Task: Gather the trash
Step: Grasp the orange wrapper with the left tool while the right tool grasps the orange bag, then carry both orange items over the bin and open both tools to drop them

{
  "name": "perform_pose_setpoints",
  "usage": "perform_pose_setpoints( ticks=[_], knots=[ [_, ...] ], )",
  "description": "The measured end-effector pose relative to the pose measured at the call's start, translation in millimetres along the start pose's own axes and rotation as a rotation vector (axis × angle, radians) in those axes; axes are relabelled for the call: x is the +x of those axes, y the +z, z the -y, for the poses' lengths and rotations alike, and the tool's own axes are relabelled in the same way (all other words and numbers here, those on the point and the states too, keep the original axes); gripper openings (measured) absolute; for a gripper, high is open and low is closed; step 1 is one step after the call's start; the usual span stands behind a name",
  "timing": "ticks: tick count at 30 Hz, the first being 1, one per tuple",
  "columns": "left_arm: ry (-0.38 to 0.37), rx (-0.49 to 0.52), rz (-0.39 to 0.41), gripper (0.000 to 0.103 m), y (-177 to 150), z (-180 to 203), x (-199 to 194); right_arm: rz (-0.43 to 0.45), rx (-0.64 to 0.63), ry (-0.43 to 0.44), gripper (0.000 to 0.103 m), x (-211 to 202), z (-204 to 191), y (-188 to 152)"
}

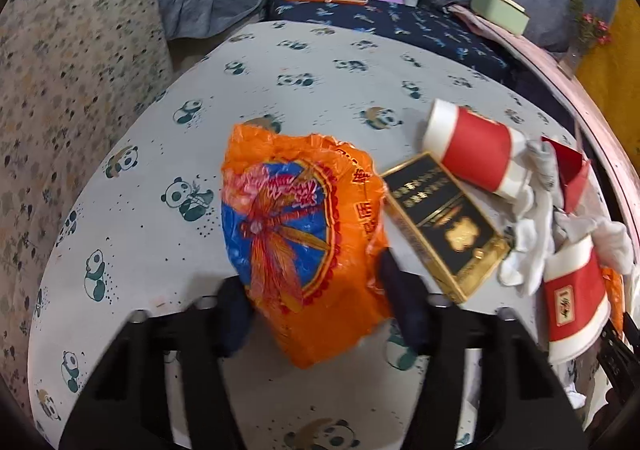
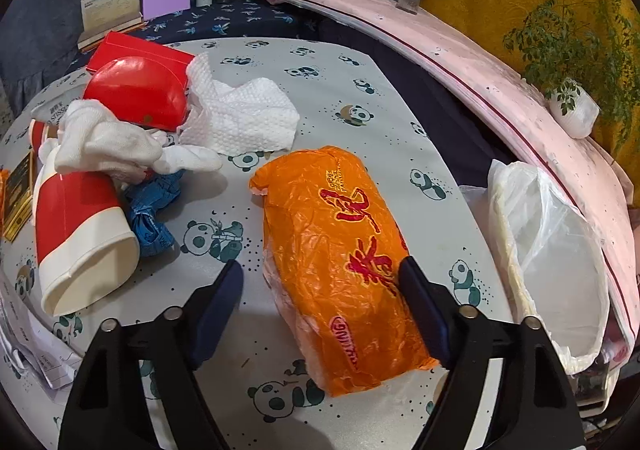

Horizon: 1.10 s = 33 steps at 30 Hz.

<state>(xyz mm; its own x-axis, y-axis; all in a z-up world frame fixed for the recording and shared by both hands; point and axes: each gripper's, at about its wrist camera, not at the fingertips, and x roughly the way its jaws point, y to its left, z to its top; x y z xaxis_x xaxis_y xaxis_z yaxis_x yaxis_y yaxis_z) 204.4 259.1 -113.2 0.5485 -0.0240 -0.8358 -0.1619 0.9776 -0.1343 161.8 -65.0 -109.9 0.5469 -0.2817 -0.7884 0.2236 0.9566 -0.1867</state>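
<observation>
My left gripper (image 1: 316, 314) has its fingers spread wide either side of an orange bag (image 1: 300, 234) lying on the table (image 1: 168, 154); whether the pads touch the plastic I cannot tell, the frame being blurred. My right gripper (image 2: 320, 306) is likewise wide, straddling a second orange wrapper (image 2: 340, 262), right pad at its edge, left pad clear. Both straddles suit a pinch across the narrow width. The lined bin (image 2: 552, 250) stands just beside the table's right side, mouth open to receive. Cups (image 2: 80, 234), a tissue (image 2: 240, 118) and a black box (image 1: 444, 226) remain uncollected, heaped between us.
</observation>
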Motion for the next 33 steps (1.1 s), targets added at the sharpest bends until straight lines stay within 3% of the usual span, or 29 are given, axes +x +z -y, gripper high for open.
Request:
perform_pose_setpoints(
  ticks=[3, 8, 19, 33],
  knots=[
    [-0.026, 0.0, -0.006, 0.014, 0.1, 3.7, -4.6, 0.007, -0.003, 0.001, 0.045, -3.2, 0.5, -1.2],
    [-0.034, 0.024, 0.025, 0.009, -5.6, 15.7, -26.6, 0.027, 0.03, 0.036, 0.029, -17.6, 12.5, -1.7],
    [-0.125, 0.106, 0.099, 0.007, -27.9, 63.2, -100.2, 0.129, 0.099, 0.086, 0.028, -80.7, 50.8, -9.9],
    [-0.293, 0.326, 0.155, 0.007, -69.3, 185.4, -172.8, 0.205, 0.223, 0.051, 0.028, -128.5, 135.3, -39.4]
  ],
)
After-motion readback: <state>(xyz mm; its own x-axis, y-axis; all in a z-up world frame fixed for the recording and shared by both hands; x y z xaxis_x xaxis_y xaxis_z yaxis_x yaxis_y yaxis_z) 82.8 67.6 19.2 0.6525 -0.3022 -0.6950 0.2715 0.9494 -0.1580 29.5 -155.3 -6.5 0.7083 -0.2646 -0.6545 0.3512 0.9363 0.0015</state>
